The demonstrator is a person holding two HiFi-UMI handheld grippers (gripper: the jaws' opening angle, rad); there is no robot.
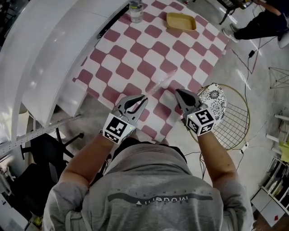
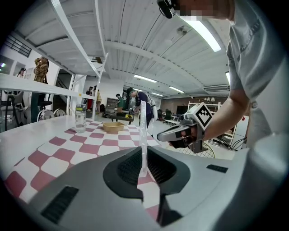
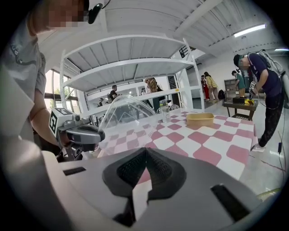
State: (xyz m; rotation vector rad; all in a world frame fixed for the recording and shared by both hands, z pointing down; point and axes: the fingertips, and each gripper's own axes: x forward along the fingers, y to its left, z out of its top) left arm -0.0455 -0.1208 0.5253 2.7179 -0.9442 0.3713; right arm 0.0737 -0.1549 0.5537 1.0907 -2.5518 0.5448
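Lid point(image 3: 128, 115), clear plastic, pinched edge-on in left gripper point(image 1: 143, 97) over checked table point(image 1: 135, 49). Right gripper point(image 1: 179, 92) jaws closed, empty, just beside it

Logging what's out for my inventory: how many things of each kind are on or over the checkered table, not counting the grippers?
bottle: 1
tan tray: 1
clear plastic lid, clamped in the left gripper: 1
Total: 3
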